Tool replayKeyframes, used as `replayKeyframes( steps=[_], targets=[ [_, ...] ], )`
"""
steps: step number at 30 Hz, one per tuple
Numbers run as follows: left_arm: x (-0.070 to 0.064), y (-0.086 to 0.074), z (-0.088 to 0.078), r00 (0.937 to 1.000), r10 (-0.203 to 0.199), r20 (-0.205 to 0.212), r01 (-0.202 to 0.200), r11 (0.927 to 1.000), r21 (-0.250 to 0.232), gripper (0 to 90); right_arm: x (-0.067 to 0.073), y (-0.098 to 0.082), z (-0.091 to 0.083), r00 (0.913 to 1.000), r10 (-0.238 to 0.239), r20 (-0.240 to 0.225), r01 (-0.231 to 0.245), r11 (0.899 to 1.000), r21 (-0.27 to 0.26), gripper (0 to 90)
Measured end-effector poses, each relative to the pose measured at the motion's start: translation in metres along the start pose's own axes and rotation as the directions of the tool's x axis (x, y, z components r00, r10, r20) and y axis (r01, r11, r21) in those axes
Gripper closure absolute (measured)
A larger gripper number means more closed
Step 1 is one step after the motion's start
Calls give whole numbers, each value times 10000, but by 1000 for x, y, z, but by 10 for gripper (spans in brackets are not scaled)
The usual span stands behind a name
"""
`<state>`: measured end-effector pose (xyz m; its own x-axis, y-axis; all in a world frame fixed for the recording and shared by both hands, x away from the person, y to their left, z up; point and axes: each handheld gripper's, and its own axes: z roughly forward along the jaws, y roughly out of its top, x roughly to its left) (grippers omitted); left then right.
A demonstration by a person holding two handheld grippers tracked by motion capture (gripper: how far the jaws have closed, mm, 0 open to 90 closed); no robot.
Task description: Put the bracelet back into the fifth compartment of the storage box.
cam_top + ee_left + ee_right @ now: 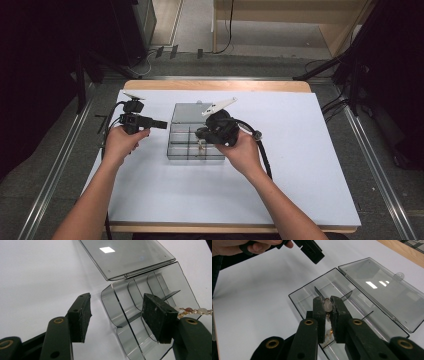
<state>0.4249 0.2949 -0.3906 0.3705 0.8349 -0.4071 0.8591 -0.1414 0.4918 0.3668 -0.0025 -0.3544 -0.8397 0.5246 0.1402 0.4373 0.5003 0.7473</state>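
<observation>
Left gripper [161,124] just left of the clear organizer box [195,150], level with its far rows, jaws spread wide, nothing between the pads [81,317]. Box near table [310,165] centre on the white sheet, lid [192,113] flipped open flat behind it, dividers splitting the tray into small compartments. Right gripper [329,308] above the box's right half, jaws clenched on a beaded bracelet [327,307]: pale bead pinched at the tips, gold chain hanging below into the tray. In left gripper view, bracelet [193,311] at the box's right edge.
</observation>
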Motion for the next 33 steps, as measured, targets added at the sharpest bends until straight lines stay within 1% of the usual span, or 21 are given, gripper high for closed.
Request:
replayKeyframes(
  steps=[6, 8, 12, 13, 17, 25, 27, 33],
  targets=[
    [0, 0, 0, 10000, -9, -3, 9, 10000, -3, 413, 0, -3, 6, 10000, 84, -16, -83, 9999, 87, 847],
    [0, 0, 0, 10000, -10, -5, 10, 10000, -2, 413, 0, -4, 8, 10000, 42, -21, -42, 9999, 92, 846],
    [0, 0, 0, 10000, 12, -8, -12, 10000, 12, 413, 0, -7, 12, 9999, 105, -67, -104, 9998, 171, 846],
    [0, 0, 0, 10000, 9, -7, -9, 10000, 14, 413, 0, -7, 13, 9998, 189, -99, -186, 9996, 201, 846],
    [0, 0, 0, 10000, 9, 9, -9, 10000, 1, 412, -1, -11, 17, 9998, 154, -95, -151, 9994, 296, 846],
    [0, 0, 0, 10000, 3, 8, -3, 10000, 3, 413, -5, -16, 23, 9995, 316, -63, -313, 9986, 421, 846],
    [0, 0, 0, 10000, 10, 12, -10, 10000, 8, 413, -6, -17, 25, 9991, 429, -40, -427, 9979, 481, 846],
    [0, 0, 0, 10000, 11, 10, -11, 10000, 8, 413, -9, -21, 29, 9988, 483, -25, -481, 9972, 574, 846]
  ],
)
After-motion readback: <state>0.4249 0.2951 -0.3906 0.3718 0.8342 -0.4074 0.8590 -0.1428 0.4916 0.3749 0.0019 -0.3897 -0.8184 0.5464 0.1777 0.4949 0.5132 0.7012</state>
